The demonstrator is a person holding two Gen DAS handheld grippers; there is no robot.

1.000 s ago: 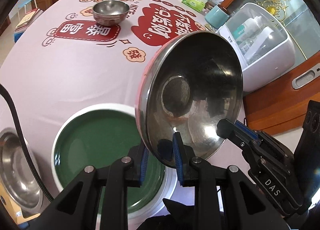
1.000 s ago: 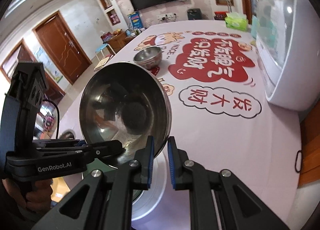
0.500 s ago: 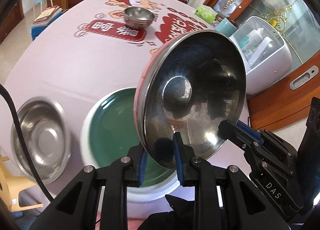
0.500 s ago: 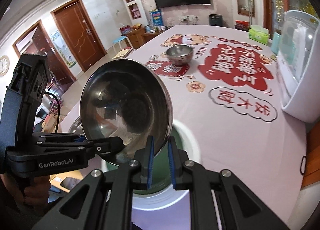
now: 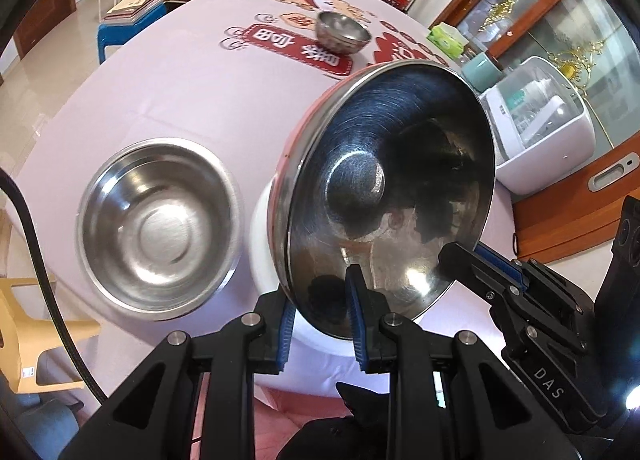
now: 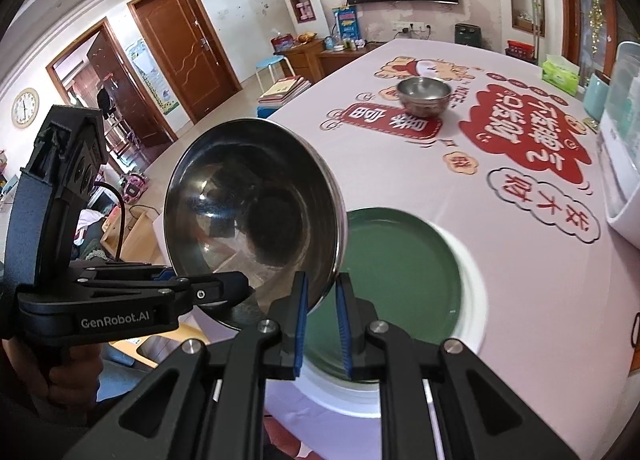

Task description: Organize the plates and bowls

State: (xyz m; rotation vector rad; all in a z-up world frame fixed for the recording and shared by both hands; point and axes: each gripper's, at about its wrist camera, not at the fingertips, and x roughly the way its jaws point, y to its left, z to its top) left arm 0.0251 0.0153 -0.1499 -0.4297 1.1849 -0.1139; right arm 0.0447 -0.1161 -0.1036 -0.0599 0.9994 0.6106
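Left wrist view: both grippers, left (image 5: pixel 322 318) and right (image 6: pixel 321 316), clamp the tilted bowl's (image 5: pixel 394 196) rim, its opening facing the cameras.

Black left gripper (image 5: pixel 320 320) with blue pads (image 5: pixel 353 320), silver screws.

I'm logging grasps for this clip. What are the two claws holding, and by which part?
Both hold one tilted, pink-sided stainless steel bowl by its rim: the left claw pinches the near edge, and the right claw pinches the rim at another spot.
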